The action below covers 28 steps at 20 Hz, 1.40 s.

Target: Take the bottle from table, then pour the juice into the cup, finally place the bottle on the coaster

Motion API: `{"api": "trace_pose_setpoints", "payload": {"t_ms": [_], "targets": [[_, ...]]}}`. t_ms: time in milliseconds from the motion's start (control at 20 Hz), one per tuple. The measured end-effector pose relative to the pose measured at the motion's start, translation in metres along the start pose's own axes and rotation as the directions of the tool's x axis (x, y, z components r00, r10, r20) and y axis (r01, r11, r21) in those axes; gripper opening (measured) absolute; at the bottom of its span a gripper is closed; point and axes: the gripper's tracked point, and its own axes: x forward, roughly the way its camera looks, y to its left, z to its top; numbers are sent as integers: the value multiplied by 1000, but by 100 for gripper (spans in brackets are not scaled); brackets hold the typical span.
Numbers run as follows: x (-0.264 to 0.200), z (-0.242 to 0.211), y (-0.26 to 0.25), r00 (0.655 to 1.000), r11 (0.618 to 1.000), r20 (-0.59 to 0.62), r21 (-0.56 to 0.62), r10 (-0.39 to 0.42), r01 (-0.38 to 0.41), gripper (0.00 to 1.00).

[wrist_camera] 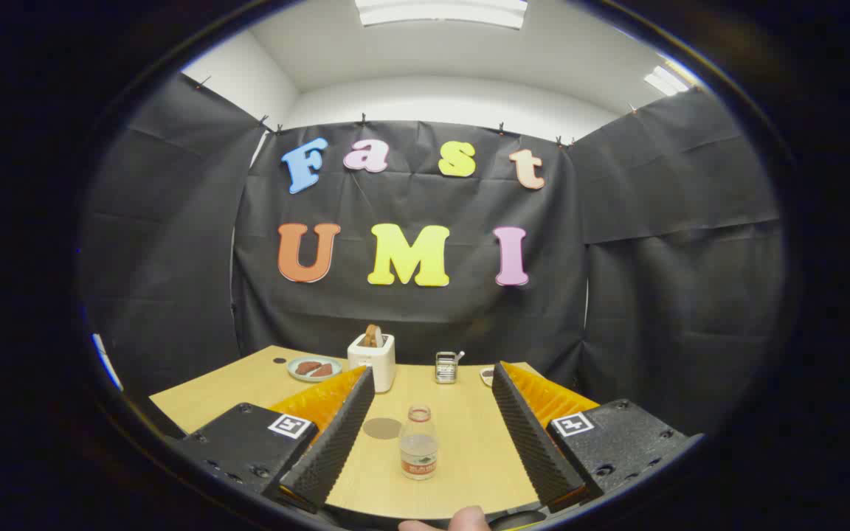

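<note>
- Gripper [432, 435] seen from gripper view; fingers spread wide apart, nothing pinched; each finger [336, 435] w/ ribbed inner face; no contact w/ any object observed.
- Small clear plastic bottle [419, 442] w/ pale liquid and a label band low on its body is found upright on the light wooden table [462, 413]; located between the two fingers, approx. midway, apart from both; cap appears to be off, neck open, though this cannot be told w/ certainty.
- Round brown flat coaster [382, 428] is noted on the tabletop just beside the bottle, at its left and slightly beyond; partly hidden by the left finger; not touching the bottle as far as can be judged.
- White toaster [372, 360] w/ a slice of browned bread standing in its slot is recorded beyond the fingers, toward the table's far edge; pale round plate [314, 368] w/ two dark reddish-brown pieces on it lies just left of the toaster.
- Small metallic mesh holder [446, 366] w/ a utensil handle sticking out is seen right of the toaster, also at the far edge; small light-coloured cup [487, 376] w/ a dark inside lies just right of it, partly hidden behind the right finger; well apart from the bottle.
- A person's fingertip [467, 518] is visible below the gripper, nearest the camera.
</note>
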Motion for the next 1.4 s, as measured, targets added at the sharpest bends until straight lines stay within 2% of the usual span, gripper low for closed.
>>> {"api": "trace_pose_setpoints", "payload": {"t_ms": [1400], "targets": [[-4,-3,9,1000,999,-11,20,26,-26,100]]}}
